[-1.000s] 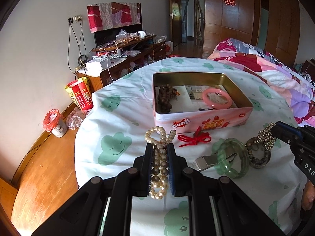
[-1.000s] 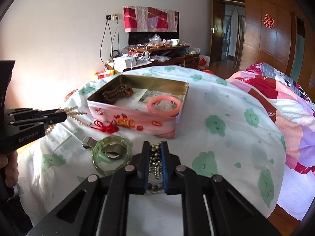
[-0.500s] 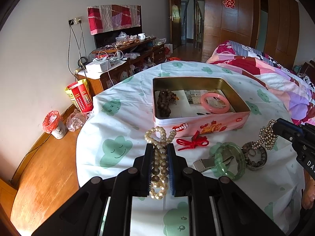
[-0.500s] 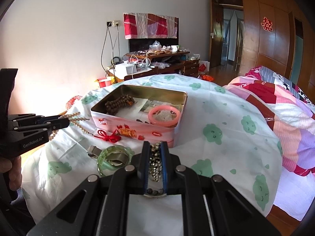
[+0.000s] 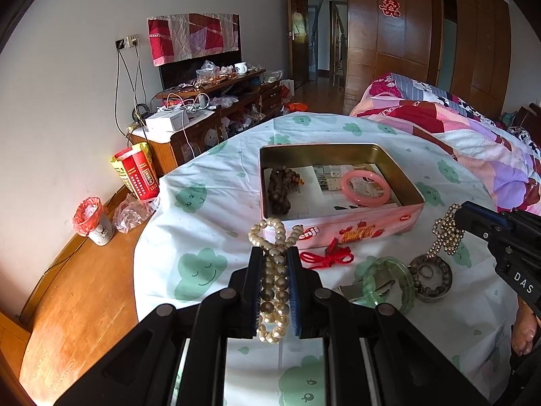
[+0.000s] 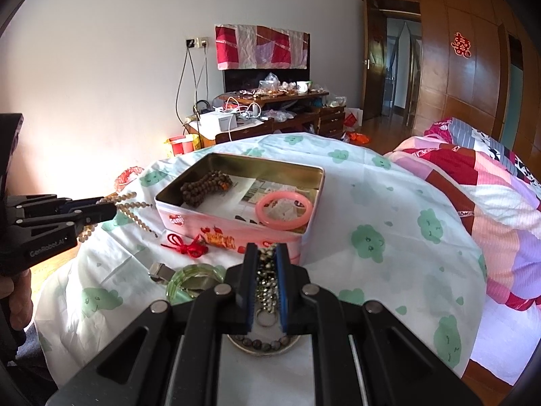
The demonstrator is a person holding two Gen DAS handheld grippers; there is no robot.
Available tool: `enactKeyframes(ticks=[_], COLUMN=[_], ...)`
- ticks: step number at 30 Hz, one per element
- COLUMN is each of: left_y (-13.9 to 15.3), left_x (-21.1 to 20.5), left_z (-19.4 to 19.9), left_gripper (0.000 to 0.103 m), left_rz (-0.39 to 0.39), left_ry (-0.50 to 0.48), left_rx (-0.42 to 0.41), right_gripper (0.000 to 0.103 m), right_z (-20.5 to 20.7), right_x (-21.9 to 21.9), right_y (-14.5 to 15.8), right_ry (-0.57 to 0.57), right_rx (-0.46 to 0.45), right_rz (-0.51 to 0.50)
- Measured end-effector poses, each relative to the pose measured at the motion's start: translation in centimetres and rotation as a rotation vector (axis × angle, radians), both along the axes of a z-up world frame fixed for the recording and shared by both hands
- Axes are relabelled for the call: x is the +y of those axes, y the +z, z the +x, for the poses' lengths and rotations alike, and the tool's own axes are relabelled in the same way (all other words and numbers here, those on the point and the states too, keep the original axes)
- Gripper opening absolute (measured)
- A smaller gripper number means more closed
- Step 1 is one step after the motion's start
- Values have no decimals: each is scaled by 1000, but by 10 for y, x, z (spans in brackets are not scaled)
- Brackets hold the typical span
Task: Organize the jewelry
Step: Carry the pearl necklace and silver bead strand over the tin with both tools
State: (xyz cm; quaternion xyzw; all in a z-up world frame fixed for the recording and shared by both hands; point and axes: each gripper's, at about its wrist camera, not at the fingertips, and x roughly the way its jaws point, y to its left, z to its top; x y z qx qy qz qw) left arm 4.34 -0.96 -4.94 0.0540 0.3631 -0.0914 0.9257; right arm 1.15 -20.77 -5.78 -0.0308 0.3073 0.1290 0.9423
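Pearl necklace [image 5: 274,270] and metal bead chain [image 6: 267,279] are each held clear of the tabletop [image 5: 209,203].

The pearl strand is clamped in the left tongs [image 5: 274,253], its loop hanging in front of the pink tin [image 5: 345,226]. The bead chain is pinched in the right tongs [image 6: 265,253] above a dark bead bracelet [image 5: 431,279]. A pink bangle [image 5: 366,187] and brown beads [image 5: 282,189] are seen inside the tin; a green bangle [image 5: 389,282] and red cord [image 5: 326,256] lie beside it.
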Motion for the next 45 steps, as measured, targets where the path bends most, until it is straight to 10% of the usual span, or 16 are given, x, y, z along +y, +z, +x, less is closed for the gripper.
enactKeyframes(ticks=[45], left_y=[53], left_x=[-29], left_z=[96], left_gripper=[13], left_rz=[76], left_ry=[-63], left_rx=[-53], right_gripper=[12], right_z=[86], right_x=[19], right_y=[37], right_ry=[48], right_rx=[-27], right_rz=[-34])
